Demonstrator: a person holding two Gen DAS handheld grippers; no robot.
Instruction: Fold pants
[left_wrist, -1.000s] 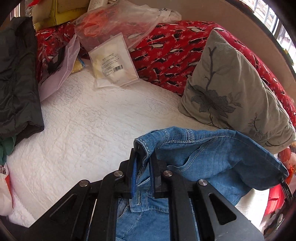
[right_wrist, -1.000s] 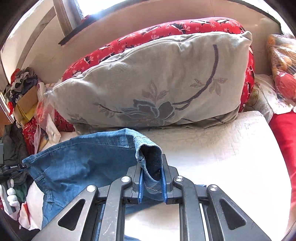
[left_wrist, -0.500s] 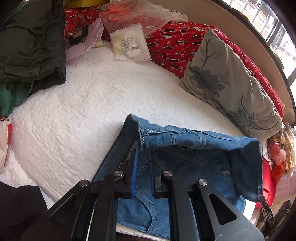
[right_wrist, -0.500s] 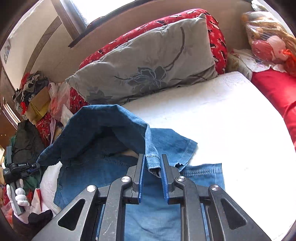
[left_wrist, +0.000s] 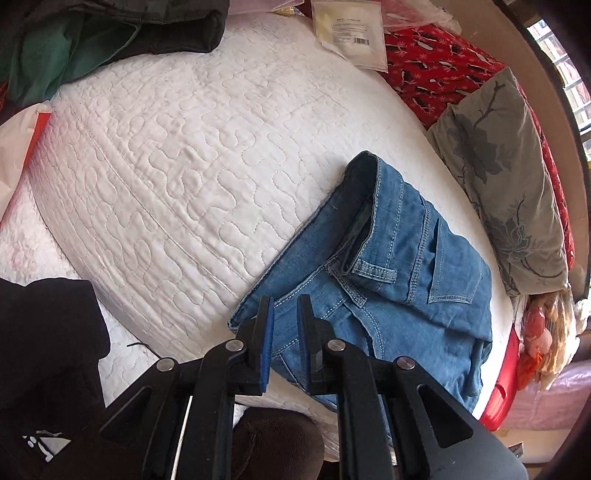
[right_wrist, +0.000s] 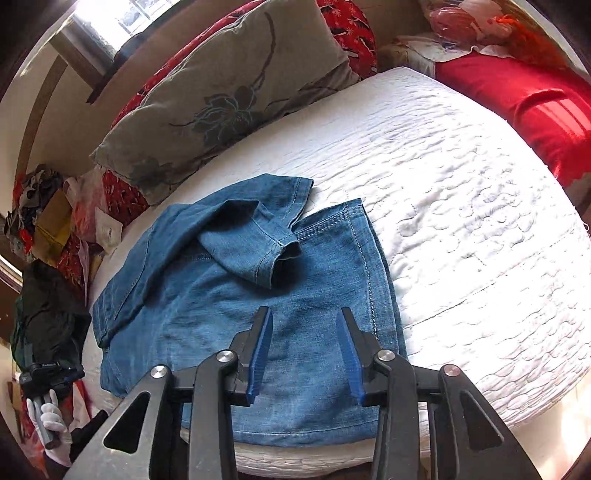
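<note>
Folded blue denim pants (right_wrist: 236, 306) flat by the near edge of the white quilted bed (right_wrist: 461, 206), bare quilt open either side; left tool (left_wrist: 284, 321) opening narrowly, right tool (right_wrist: 304, 332) opening wider, both above denim, gripping nothing.

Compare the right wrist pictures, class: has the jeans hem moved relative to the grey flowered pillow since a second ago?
Yes. The jeans hem has dropped away from the grey flowered pillow onto the folded denim; it lies free of the right gripper, whose jaws are opening.
</note>
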